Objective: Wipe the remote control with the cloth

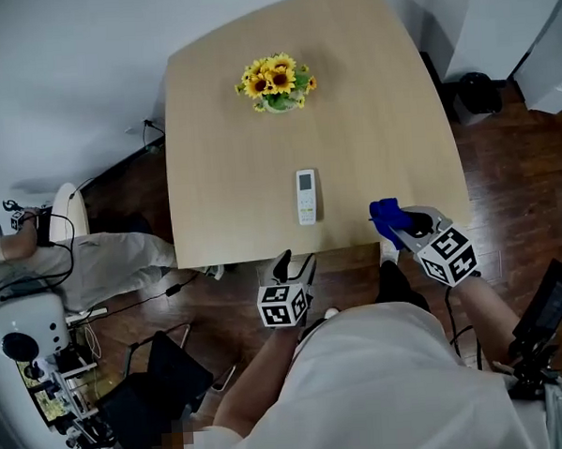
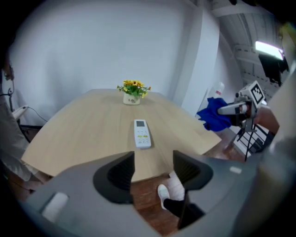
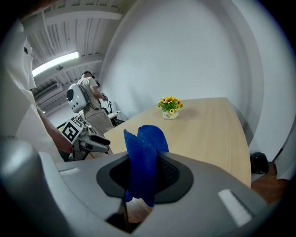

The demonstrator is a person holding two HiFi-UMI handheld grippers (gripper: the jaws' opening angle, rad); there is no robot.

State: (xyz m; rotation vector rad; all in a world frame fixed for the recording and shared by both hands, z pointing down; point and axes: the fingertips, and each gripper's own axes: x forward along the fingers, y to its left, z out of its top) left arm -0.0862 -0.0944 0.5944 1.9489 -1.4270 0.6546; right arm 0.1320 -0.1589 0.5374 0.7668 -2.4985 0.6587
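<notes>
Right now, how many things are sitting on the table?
2. The remote control lies on the table near its front edge; the pot of sunflowers stands at the far end. The blue cloth is in the right gripper, not lying there.

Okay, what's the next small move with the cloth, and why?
Probably swing the right gripper leftward over the remote control and lower the blue cloth onto it. The cloth is already clamped in its jaws at the near edge of the table, the remote lies bare, and the left gripper is open and empty.
</notes>
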